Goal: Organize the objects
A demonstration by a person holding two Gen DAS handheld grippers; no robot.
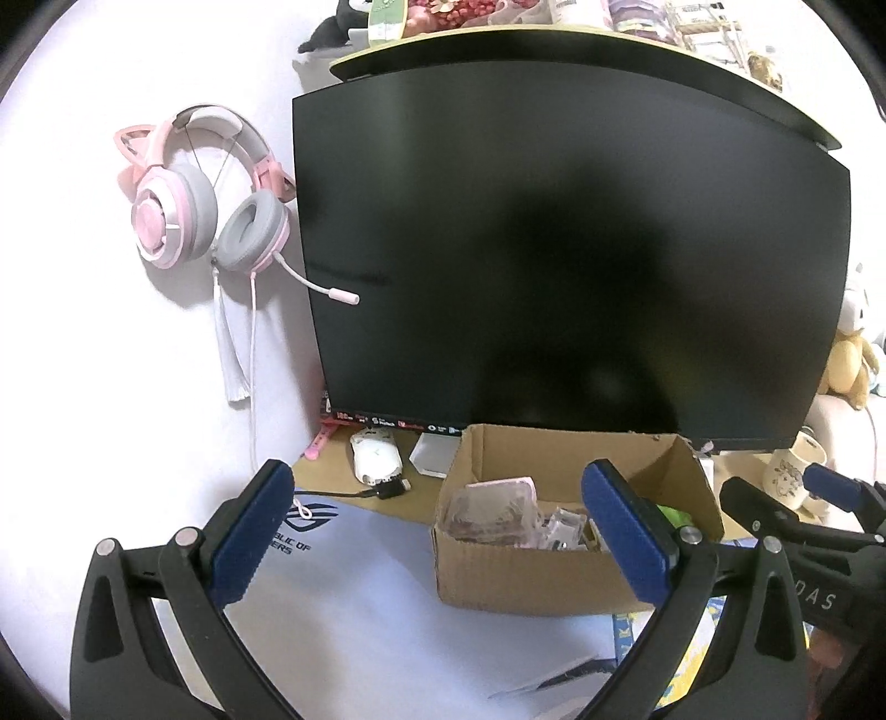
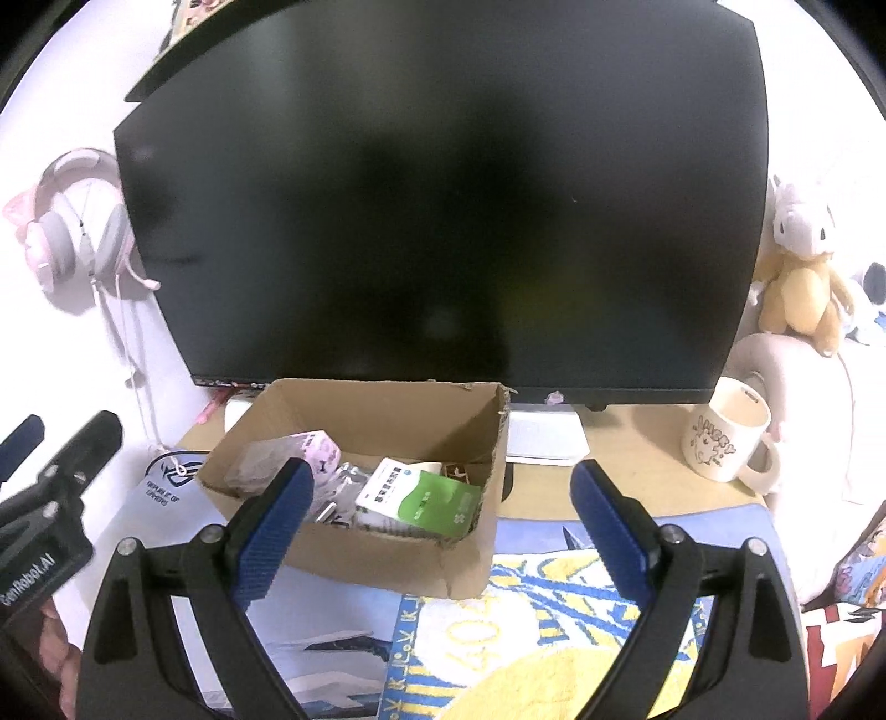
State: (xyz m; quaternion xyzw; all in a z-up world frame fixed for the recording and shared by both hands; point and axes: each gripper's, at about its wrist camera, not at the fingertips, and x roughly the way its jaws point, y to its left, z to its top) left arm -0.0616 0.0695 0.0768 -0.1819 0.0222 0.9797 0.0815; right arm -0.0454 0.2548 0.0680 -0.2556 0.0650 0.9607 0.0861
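The box wall (image 1: 531, 576) hides most of what's in it, and the clear packets (image 1: 487, 512) are too blurry to make out. The shelf stuff (image 1: 554, 11) gets cut off at the top edge, and the monitor (image 2: 443, 194) covers the headset's (image 2: 77, 221) right side.

Open cardboard box (image 2: 387, 559), small packets inside

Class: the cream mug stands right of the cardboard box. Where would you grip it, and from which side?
Grip the mug across its rim wall from above, one of the fingers inside. It stands upright and open, handle towards the front right, so stay clear of that side.
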